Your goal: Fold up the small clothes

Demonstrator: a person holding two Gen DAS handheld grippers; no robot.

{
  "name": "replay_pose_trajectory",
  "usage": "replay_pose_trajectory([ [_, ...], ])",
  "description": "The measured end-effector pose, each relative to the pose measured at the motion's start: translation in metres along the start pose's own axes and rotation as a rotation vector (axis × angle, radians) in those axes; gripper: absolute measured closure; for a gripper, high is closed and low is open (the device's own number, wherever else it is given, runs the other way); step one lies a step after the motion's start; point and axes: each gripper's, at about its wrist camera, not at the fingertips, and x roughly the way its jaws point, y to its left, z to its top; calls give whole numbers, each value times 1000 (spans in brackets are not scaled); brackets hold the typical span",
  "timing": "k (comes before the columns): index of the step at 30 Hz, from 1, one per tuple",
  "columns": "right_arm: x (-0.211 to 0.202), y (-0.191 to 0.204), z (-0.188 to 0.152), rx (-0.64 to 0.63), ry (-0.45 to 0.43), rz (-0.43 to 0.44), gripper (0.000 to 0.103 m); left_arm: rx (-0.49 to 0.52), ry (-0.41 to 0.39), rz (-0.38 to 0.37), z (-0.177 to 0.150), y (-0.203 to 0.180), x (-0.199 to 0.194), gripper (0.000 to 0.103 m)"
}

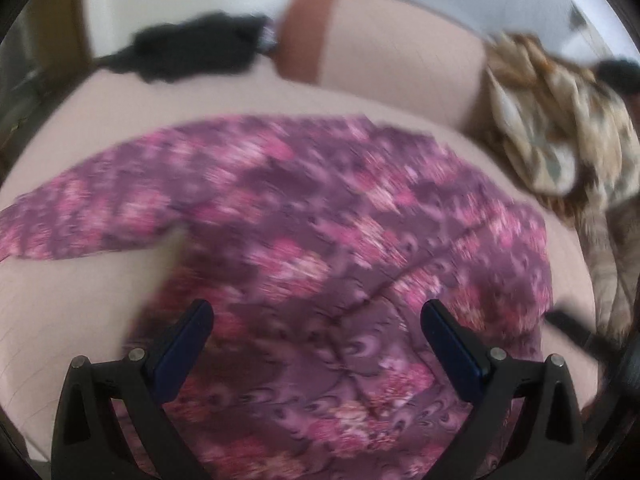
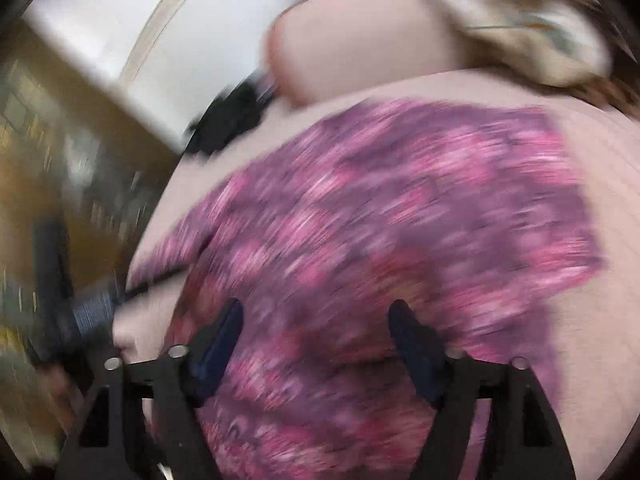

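— Fingers on both tools are spread wide, look. The left gripper (image 1: pixel 318 312) has nothing pinched; its two blue-padded fingers (image 1: pixel 188 344) hang apart over the purple floral garment (image 1: pixel 320 232).

— And the right gripper (image 2: pixel 316 312)?

— Same: fingers apart, cloth showing in the gap between them, nothing squeezed. Both pictures are smeared, so I can't tell whether any fingertip touches the fabric.

— Where does the garment lie?

— Spread out on the pale pink bed (image 1: pixel 80 300), mostly flat. From the left side one sleeve (image 1: pixel 80 220) stretches out towards the left edge of the view, and a crease runs across the body.

— Anything else on the bed?

— A black piece of clothing (image 1: pixel 192 52) lies at the far end, well apart from the floral one, beside a pink pillow (image 1: pixel 400 56). To the right there's a crumpled brown-and-cream patterned cloth (image 1: pixel 560 128).
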Motion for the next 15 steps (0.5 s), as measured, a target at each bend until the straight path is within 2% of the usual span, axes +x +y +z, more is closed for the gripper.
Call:
replay_pose_trajectory([
  [3,-21,-65,9,238,-87,-70,23,63,71,-72,-4,-28,32,3],
  [4,-26,-84,10,305,-105,-83,27,75,95,-84,-7,-35,44,12],
  [5,-30,-103,10,379,-117,-86,33,88,124,-82,-9,-42,54,27],
  [6,-31,-118,8,442,-123,-83,35,105,162,-63,-12,-50,65,34],
  [7,-31,-125,6,473,-125,-84,36,124,154,-30,-14,-55,68,37],
  [9,-27,-125,4,475,-112,-111,37,167,101,15,-18,-64,66,55],
  [10,-22,-119,4,452,-101,-128,37,172,97,25,-19,-65,64,73],
  [11,-19,-111,5,423,-94,-146,38,162,89,-17,-20,-64,59,92],
  [12,-14,-105,6,398,-93,-159,39,149,83,-54,-20,-61,53,98],
  [15,-9,-72,9,281,-103,-233,39,98,30,-107,-20,-48,18,98],
])
